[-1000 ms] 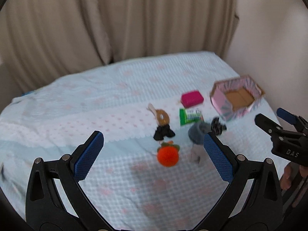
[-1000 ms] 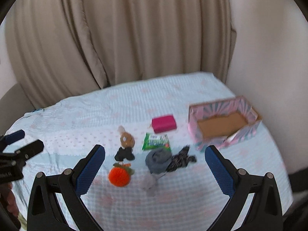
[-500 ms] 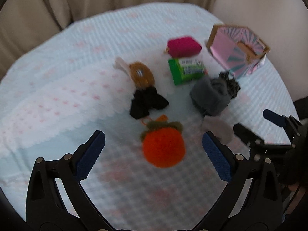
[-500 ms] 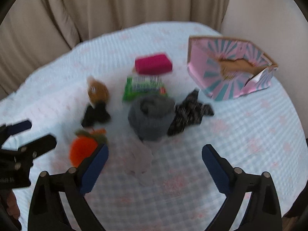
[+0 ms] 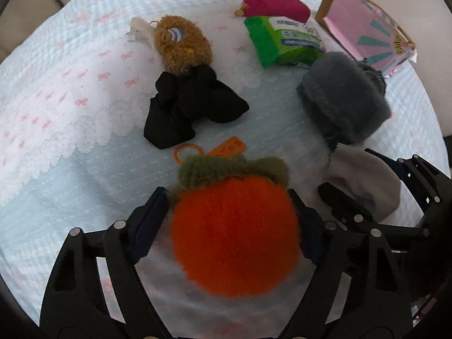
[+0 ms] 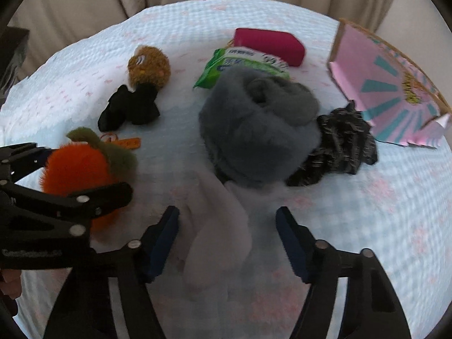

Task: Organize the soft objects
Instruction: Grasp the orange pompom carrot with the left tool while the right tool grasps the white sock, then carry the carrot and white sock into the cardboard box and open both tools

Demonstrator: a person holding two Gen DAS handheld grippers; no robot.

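- While both grippers have dropped from high above the bed to right down among the toys, the left gripper (image 5: 228,214) now straddles the orange plush fruit (image 5: 234,234), its blue pads pressed into the fur on either side; I judge it clenched on the toy, which still sits on the pale blue bedspread (image 5: 84,169).
- Just right of the orange plush fruit, the right gripper (image 6: 227,243) has its jaws spread around a pale grey sock (image 6: 217,243), not yet touching it; a grip looks imminent.
- Beyond that sock lies a dark grey fuzzy roll (image 6: 260,124), with a black speckled sock (image 6: 339,147) touching its far side.
- Behind the orange plush fruit sit a black sock bundle (image 5: 186,110) and a brown plush (image 5: 183,45), touching each other.
- Farther right of the orange plush fruit are a green tissue pack (image 5: 282,41), a magenta pouch (image 5: 275,5) and the pink cardboard box (image 5: 367,31), the likely drop-off.
- Both picks starting together suggests sorting has only begun.
- An orange tag (image 5: 226,148) hangs on the fruit; its print and the pack's label are unreadable.
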